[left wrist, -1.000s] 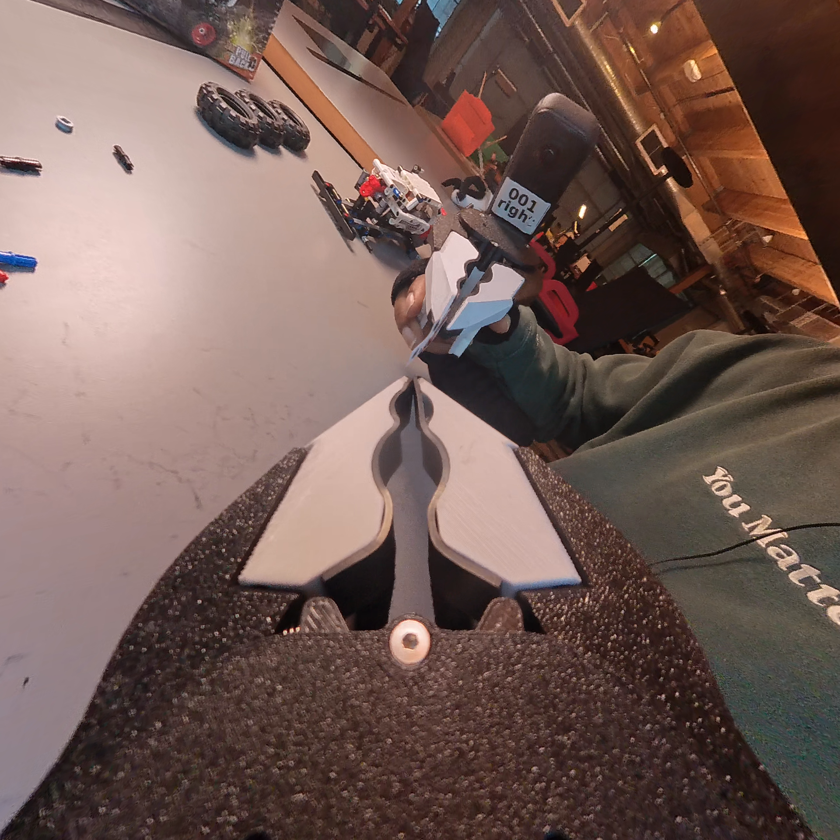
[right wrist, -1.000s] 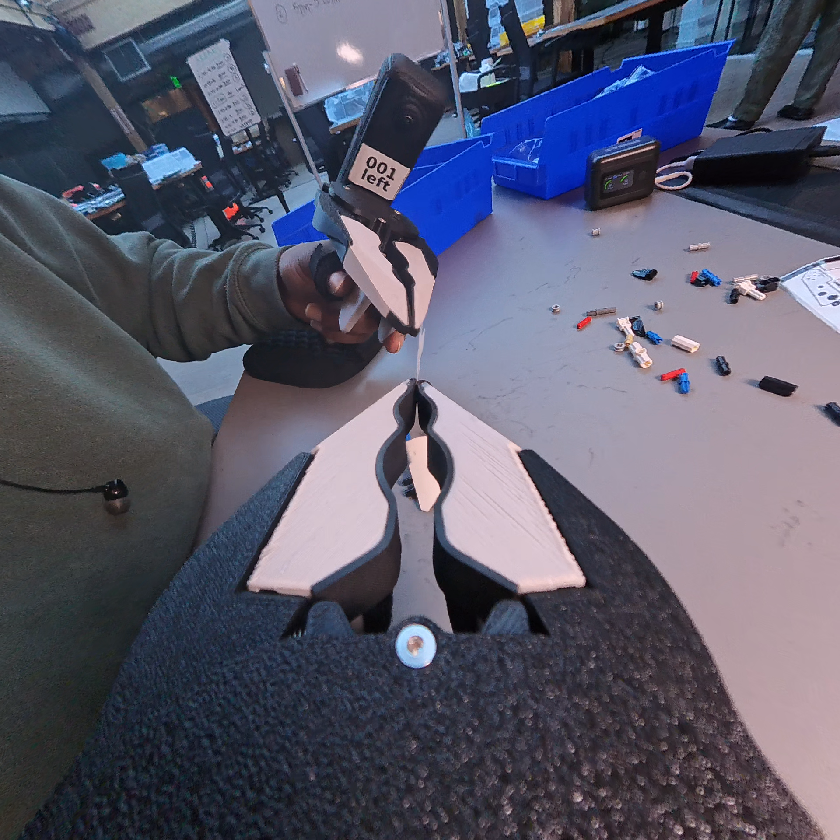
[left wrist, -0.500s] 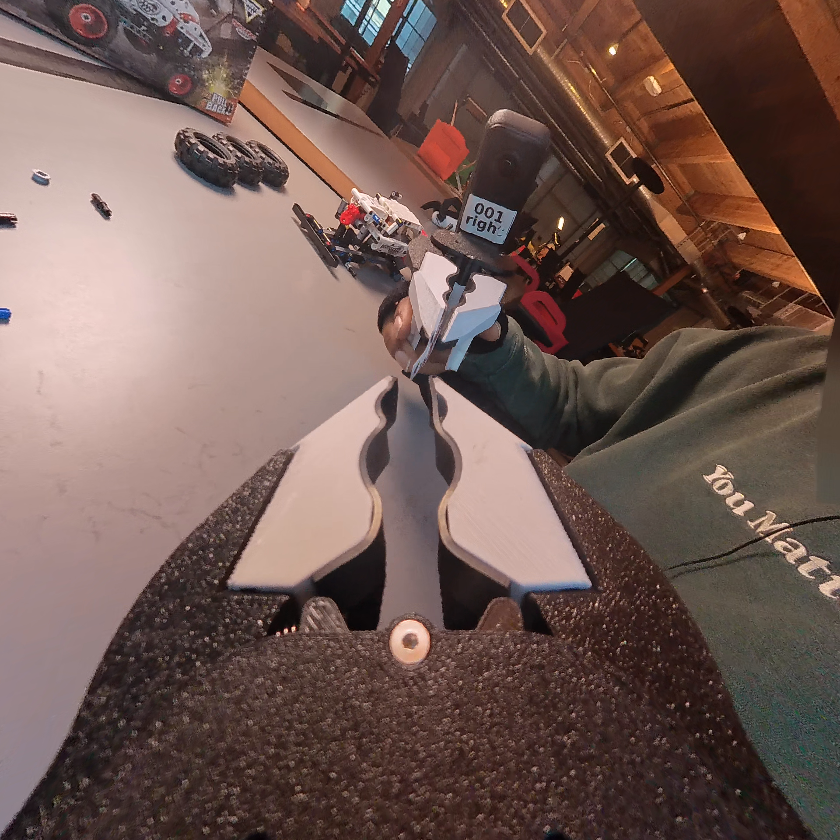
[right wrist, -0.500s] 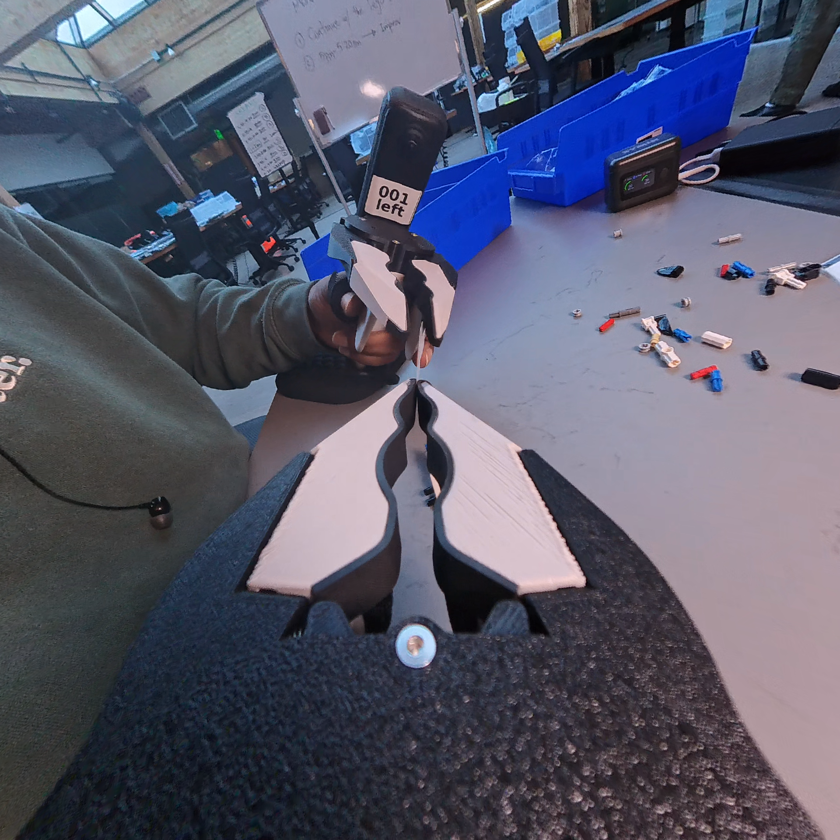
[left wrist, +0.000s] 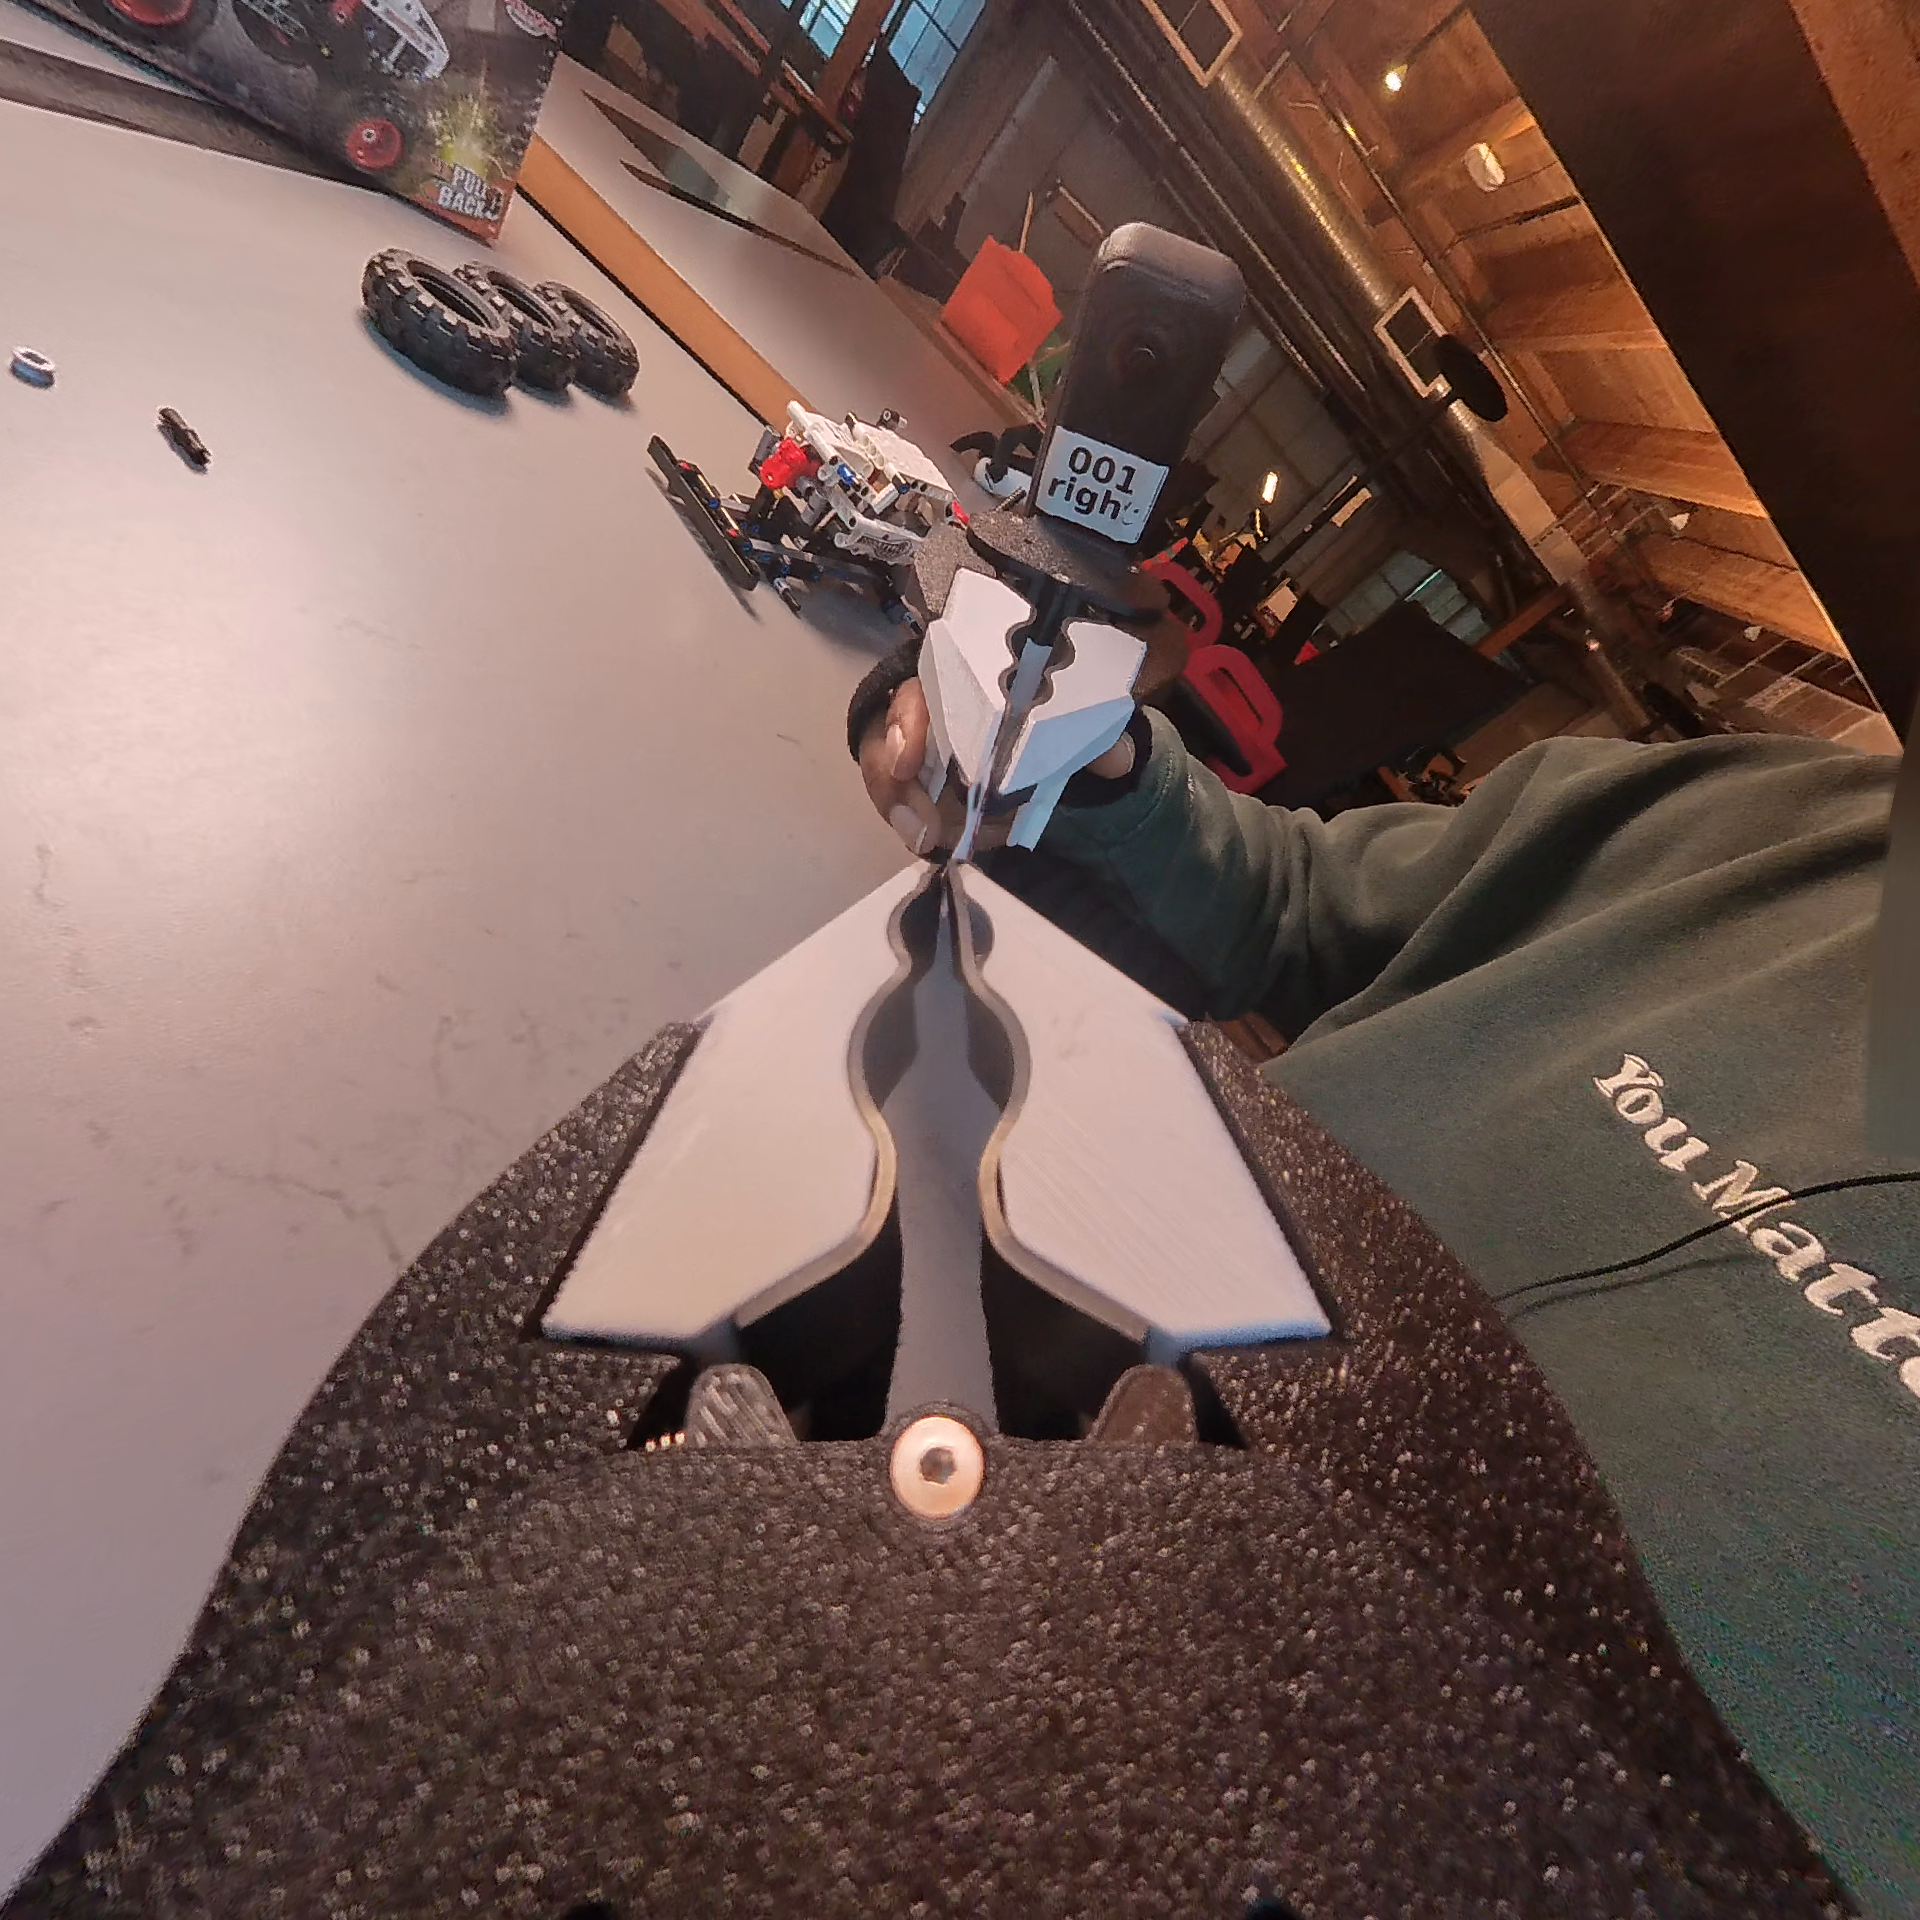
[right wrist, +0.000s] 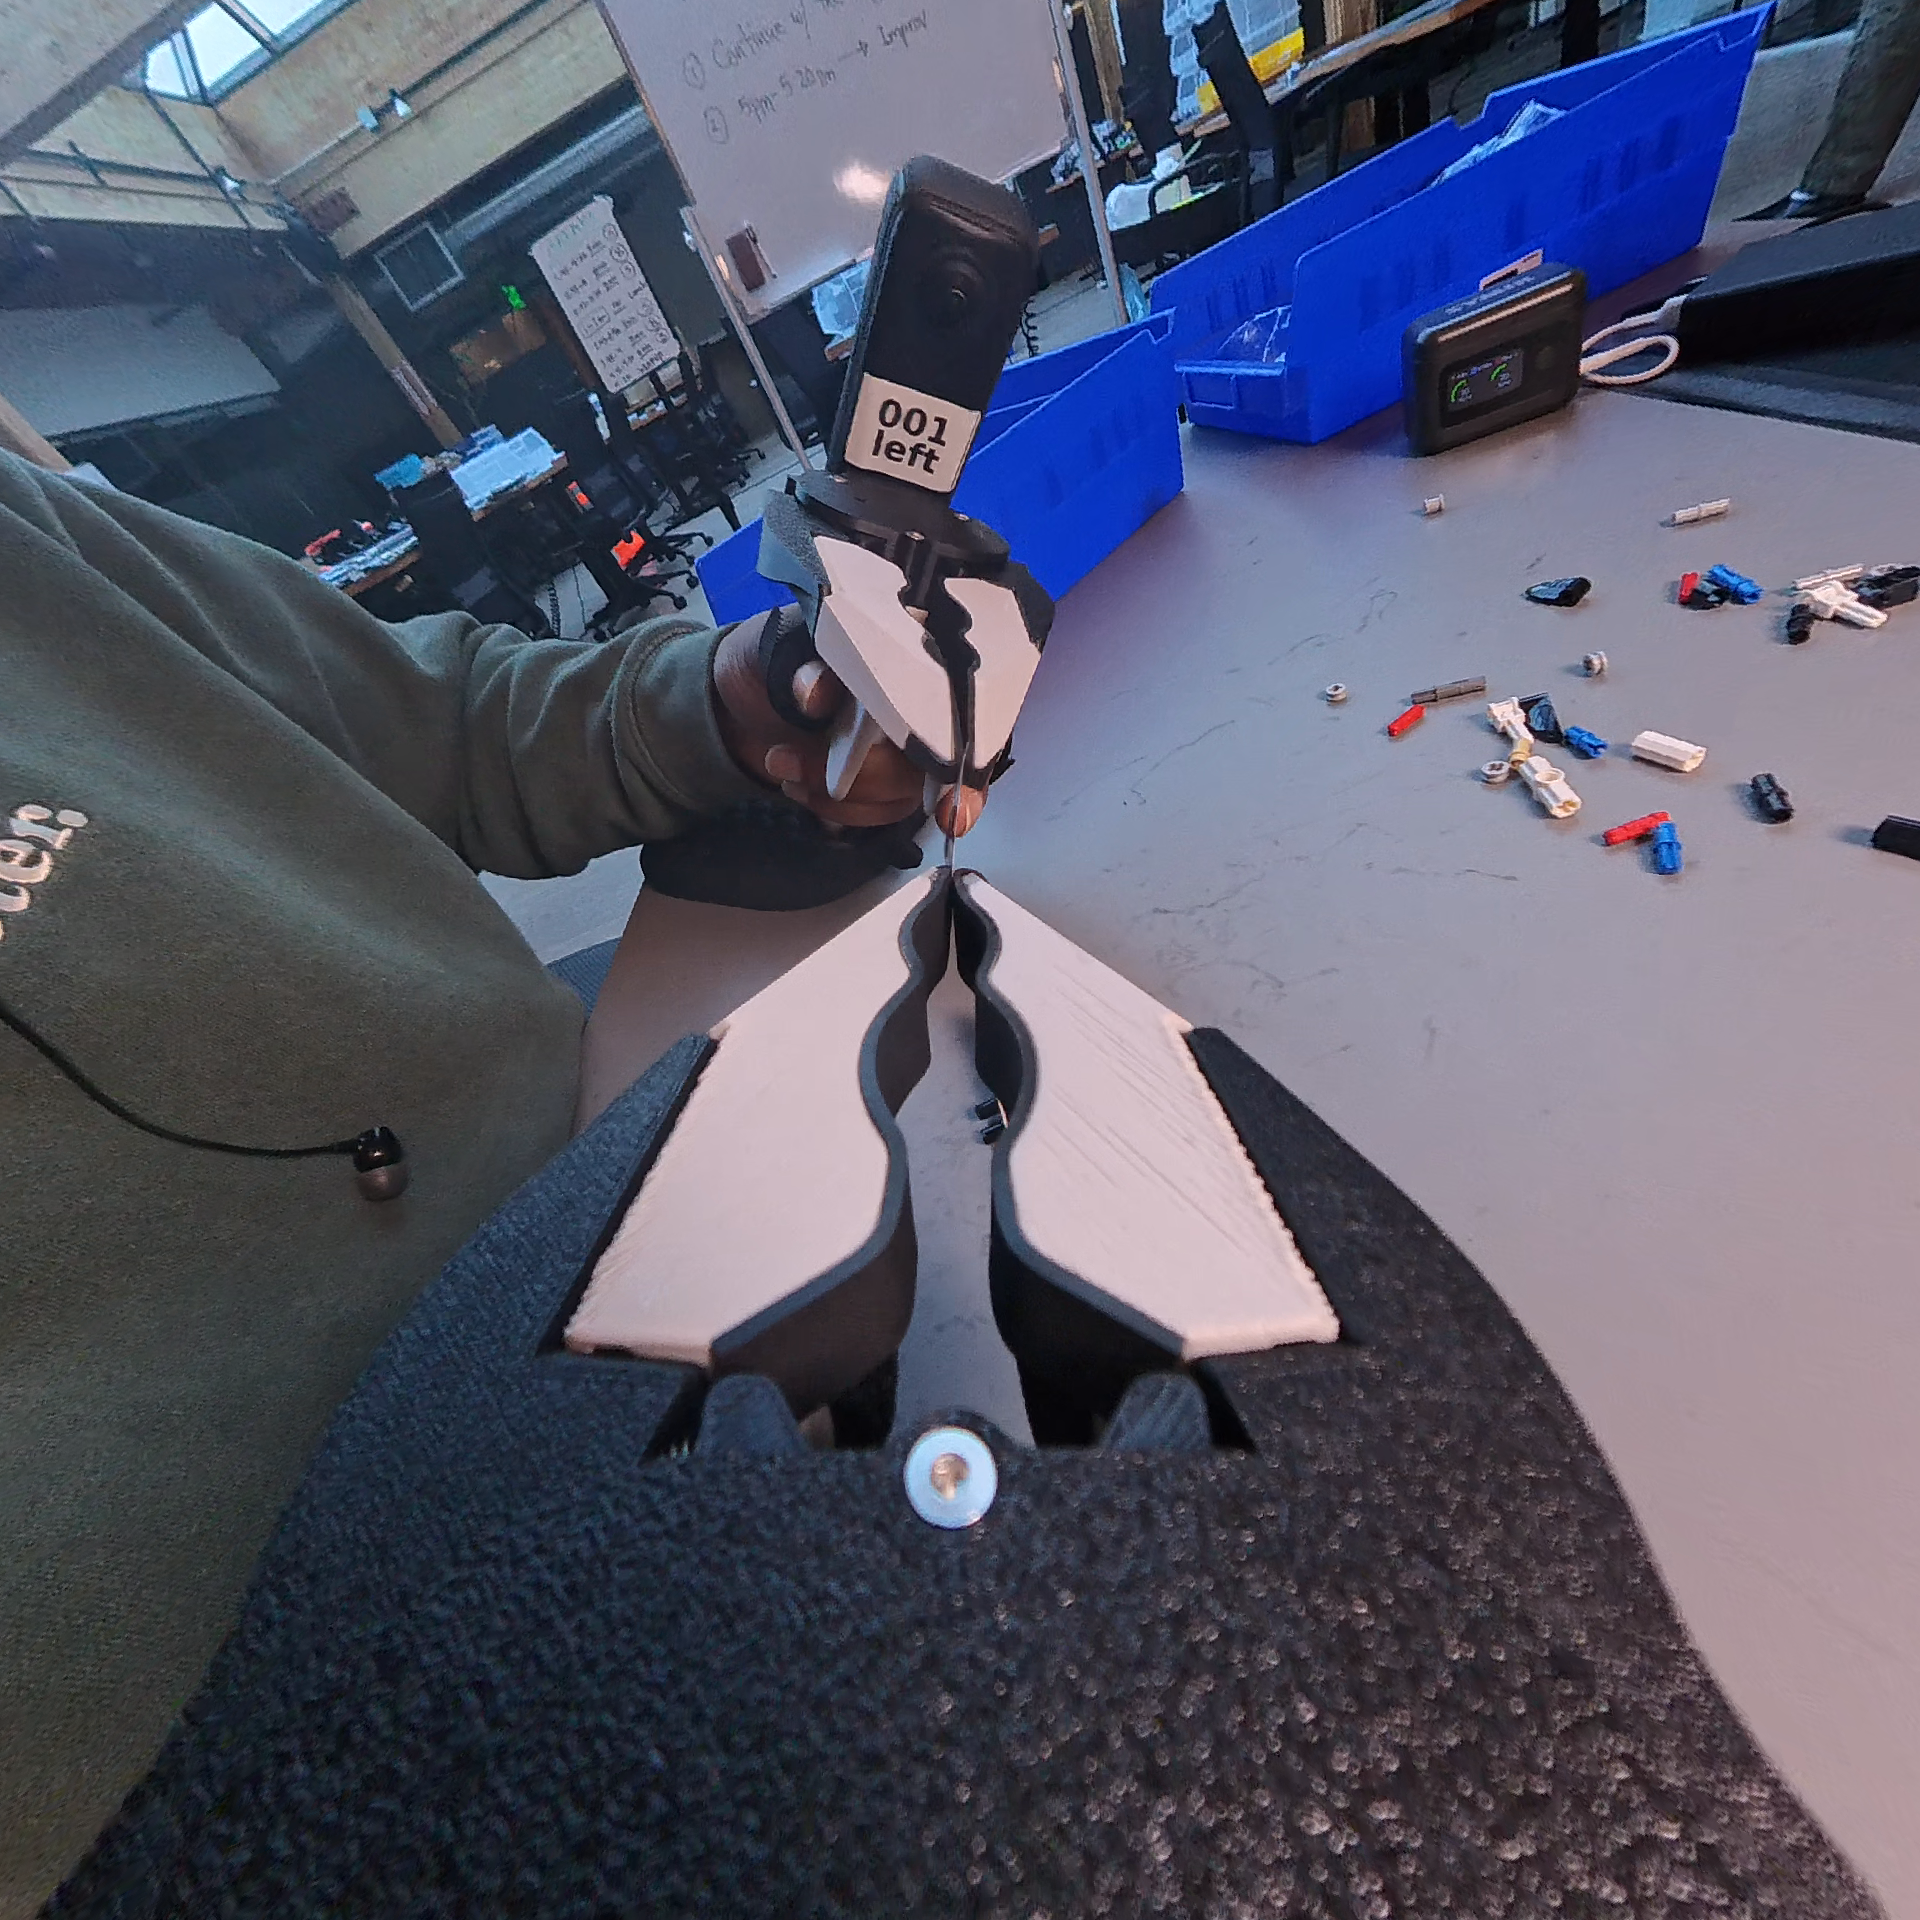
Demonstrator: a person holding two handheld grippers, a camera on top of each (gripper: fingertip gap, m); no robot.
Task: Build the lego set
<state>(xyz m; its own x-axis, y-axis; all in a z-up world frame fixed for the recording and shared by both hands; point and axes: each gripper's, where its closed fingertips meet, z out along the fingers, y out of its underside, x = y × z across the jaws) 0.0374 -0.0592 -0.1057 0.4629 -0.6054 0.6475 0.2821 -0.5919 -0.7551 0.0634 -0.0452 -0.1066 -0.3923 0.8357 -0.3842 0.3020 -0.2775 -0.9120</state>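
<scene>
Grippers met tip to tip above the grey table (left wrist: 312,727), each held by a person in a green sweatshirt (left wrist: 1558,1039). The left gripper (left wrist: 943,883) had its fingertips pressed together on a thin white sheet, seen edge-on and too slight to identify. The right gripper (right wrist: 951,883) was likewise closed on that sheet (right wrist: 949,831), which ran between the two. The partly built lego vehicle (left wrist: 842,499) stood well beyond them on the table, three black tyres (left wrist: 499,322) lying near it and the set's box (left wrist: 343,94) at the far edge. Loose lego pieces (right wrist: 1579,748) lay scattered to the right, before blue bins (right wrist: 1403,260) and a small black device (right wrist: 1491,358).
</scene>
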